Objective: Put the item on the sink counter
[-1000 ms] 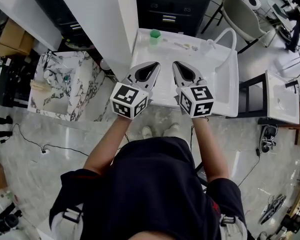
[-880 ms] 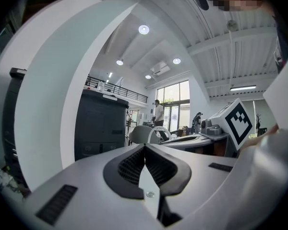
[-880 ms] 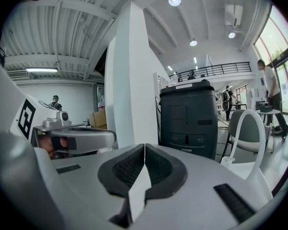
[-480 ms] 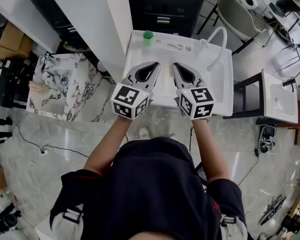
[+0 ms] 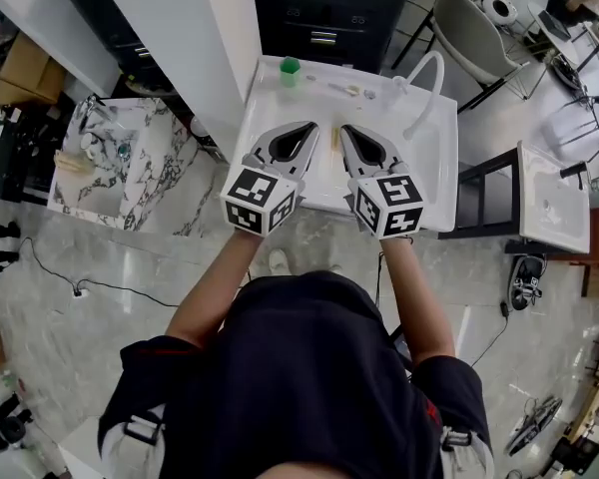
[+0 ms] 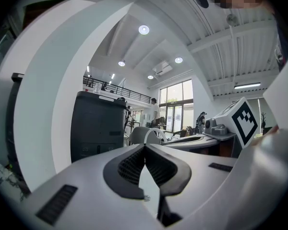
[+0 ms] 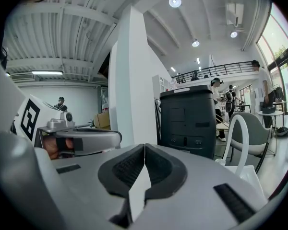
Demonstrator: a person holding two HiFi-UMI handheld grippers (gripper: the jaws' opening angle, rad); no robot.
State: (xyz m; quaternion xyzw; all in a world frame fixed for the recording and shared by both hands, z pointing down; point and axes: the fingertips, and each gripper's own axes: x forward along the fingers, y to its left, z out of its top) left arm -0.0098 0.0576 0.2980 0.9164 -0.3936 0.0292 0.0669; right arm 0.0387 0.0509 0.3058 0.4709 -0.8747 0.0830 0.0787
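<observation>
A person in a dark shirt point(image 5: 299, 377) stands at a white rectangular sink counter point(image 5: 424, 178) and holds both grippers out over its near half, side by side and just apart. The left gripper point(image 5: 314, 128) has its jaws together: in the left gripper view its ribbed dark pads point(image 6: 131, 166) meet at the tips and hold nothing. The right gripper point(image 5: 344, 129) is the same, its pads point(image 7: 128, 169) pressed tip to tip with nothing between them. Each gripper's marker cube sits at the near end, above the person's forearm.

A small green plastic cup point(image 5: 290, 66) stands upright on the counter at its far left corner, well apart from both grippers. A few small pale items point(image 5: 347, 90) lie along the counter's far edge to the right of the cup; they are too small to identify. A white curved faucet point(image 7: 228, 138) rises at the far right of the counter.

A dark grey cabinet point(image 5: 329, 8) stands beyond the counter's far edge, and a white pillar point(image 5: 170, 38) stands to its left. Further left is a marble-patterned sink point(image 5: 155, 183). To the right, well apart, stands a second white sink point(image 5: 554, 203).
</observation>
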